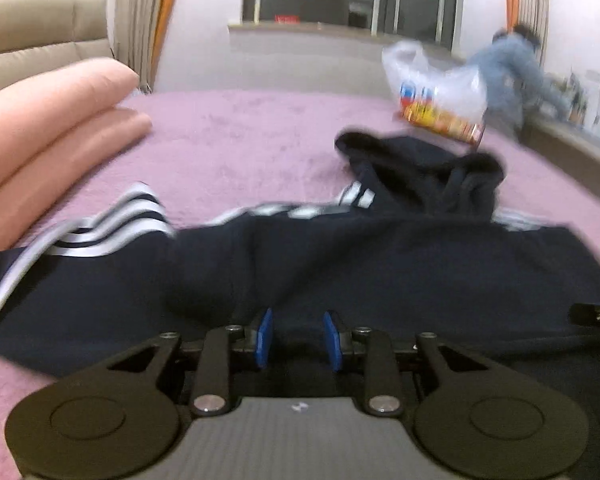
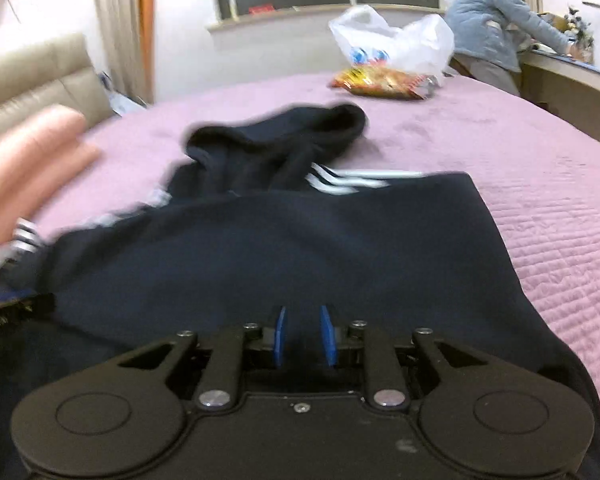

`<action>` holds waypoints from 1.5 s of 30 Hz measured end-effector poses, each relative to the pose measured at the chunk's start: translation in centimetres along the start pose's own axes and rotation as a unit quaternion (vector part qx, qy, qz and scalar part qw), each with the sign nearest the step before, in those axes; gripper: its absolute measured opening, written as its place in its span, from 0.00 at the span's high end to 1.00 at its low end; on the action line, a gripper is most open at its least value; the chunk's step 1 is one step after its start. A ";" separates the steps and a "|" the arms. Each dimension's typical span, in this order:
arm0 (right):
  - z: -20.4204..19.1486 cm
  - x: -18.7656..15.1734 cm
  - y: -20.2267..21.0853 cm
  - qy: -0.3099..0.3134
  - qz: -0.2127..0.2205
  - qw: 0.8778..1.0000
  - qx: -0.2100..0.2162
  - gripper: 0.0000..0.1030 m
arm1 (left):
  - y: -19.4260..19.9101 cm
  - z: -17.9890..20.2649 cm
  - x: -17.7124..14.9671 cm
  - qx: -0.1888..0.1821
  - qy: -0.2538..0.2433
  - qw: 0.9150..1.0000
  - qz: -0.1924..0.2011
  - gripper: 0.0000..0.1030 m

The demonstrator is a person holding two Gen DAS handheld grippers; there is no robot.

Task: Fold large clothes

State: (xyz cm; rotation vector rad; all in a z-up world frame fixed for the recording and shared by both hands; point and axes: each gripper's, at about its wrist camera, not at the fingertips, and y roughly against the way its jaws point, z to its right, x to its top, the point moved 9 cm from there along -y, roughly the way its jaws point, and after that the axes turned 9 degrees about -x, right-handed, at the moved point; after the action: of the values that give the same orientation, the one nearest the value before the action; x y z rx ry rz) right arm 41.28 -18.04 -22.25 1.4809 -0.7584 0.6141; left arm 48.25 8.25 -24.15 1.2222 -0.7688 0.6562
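A dark navy hoodie with white sleeve stripes lies spread on a pink bed cover. Its hood lies bunched at the far side. My left gripper is low over the near part of the hoodie, its blue pads apart with only dark cloth seen between them. In the right wrist view the hoodie fills the middle, the hood beyond it. My right gripper is also low over the cloth, blue pads apart.
A folded pink blanket lies at the left on the bed. A white plastic bag with snack packets sits at the far bed edge. A person in blue stands at a counter at the right. A beige headboard is at the left.
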 end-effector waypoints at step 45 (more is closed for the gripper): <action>-2.6 -6.7 4.8 -0.042 -0.015 0.995 0.088 0.67 | 21.1 -8.7 9.6 -0.075 0.130 0.983 -0.110 0.87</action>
State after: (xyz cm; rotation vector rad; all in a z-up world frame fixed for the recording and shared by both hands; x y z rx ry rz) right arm 33.54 -14.72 -24.15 1.6861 -0.7608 0.6129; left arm 38.55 21.76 -5.86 1.0409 -0.4490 0.5519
